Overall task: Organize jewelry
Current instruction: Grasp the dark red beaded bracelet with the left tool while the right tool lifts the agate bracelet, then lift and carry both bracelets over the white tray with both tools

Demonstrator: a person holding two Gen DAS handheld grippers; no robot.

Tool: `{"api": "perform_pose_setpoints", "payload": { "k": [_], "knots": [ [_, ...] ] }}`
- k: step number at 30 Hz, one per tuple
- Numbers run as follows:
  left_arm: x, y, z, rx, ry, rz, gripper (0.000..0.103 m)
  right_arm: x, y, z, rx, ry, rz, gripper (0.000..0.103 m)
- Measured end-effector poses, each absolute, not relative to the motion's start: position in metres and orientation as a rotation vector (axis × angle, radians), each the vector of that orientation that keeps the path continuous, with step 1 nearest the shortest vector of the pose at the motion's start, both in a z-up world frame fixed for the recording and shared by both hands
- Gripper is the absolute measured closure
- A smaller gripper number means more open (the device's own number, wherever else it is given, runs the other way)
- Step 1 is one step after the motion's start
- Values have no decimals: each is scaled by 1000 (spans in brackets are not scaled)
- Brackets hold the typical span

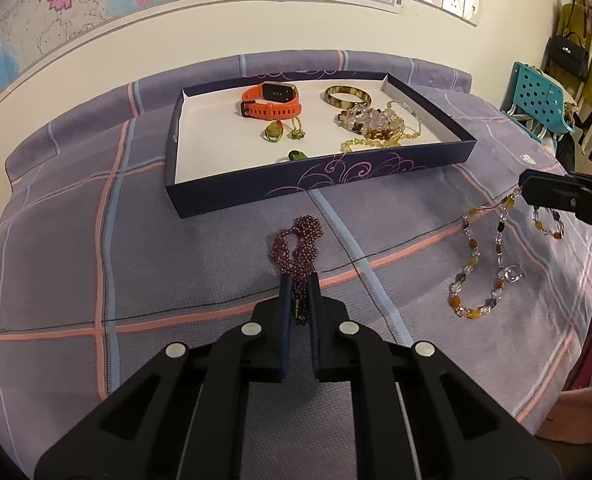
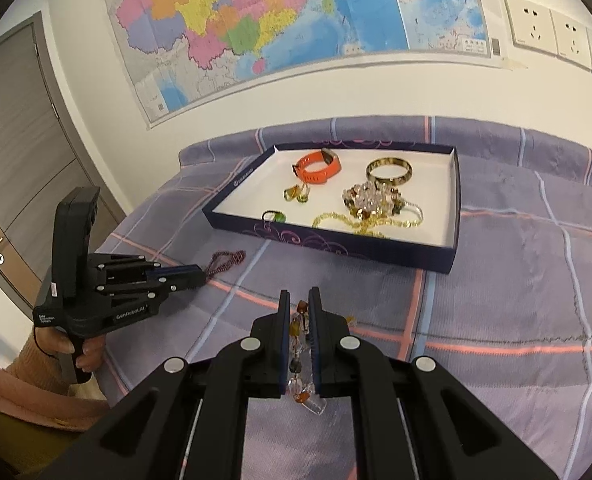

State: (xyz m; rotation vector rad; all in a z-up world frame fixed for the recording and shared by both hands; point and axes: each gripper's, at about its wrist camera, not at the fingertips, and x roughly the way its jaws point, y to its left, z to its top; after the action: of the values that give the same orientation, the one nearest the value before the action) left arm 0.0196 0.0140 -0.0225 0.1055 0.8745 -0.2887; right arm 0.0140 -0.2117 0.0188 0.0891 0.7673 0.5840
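Note:
A dark blue jewelry tray (image 1: 316, 184) with a white floor lies on the bed; it also shows in the right wrist view (image 2: 336, 246). It holds an orange watch (image 1: 271, 102), a gold bangle (image 1: 348, 96), bead bracelets (image 1: 370, 120), a yellow chain and pendants. My left gripper (image 1: 299, 280) is shut on a purple bead necklace (image 1: 296, 240) that rests on the bedspread; it also shows in the right wrist view (image 2: 199, 276). My right gripper (image 2: 298, 300) is shut on an amber and clear bead necklace (image 1: 480, 272), which hangs from its tip (image 1: 526, 192).
The bed has a purple plaid cover (image 1: 135, 260) and stands against a wall with a map (image 2: 296, 20). A teal chair (image 1: 536, 96) and hanging bags stand at the right. A door (image 2: 15, 140) is at the left.

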Motion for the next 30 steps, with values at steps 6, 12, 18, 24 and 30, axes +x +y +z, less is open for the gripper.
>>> {"api": "perform_pose_setpoints", "payload": {
  "k": [6, 12, 18, 24, 30],
  "knots": [
    [16, 18, -14, 87, 852, -299, 95, 15, -213, 28, 92, 742, 590, 96],
    [14, 22, -4, 60, 827, -317, 95, 15, -211, 46, 82, 696, 602, 96],
    [13, 26, 6, 37, 806, -336, 97, 15, -207, 62, 71, 656, 614, 99],
    [15, 30, 13, 28, 786, -352, 102, 15, -205, 67, 64, 638, 622, 99],
    [13, 28, -1, 57, 824, -368, 47, 15, -206, 67, 71, 641, 625, 99]
  ]
}}
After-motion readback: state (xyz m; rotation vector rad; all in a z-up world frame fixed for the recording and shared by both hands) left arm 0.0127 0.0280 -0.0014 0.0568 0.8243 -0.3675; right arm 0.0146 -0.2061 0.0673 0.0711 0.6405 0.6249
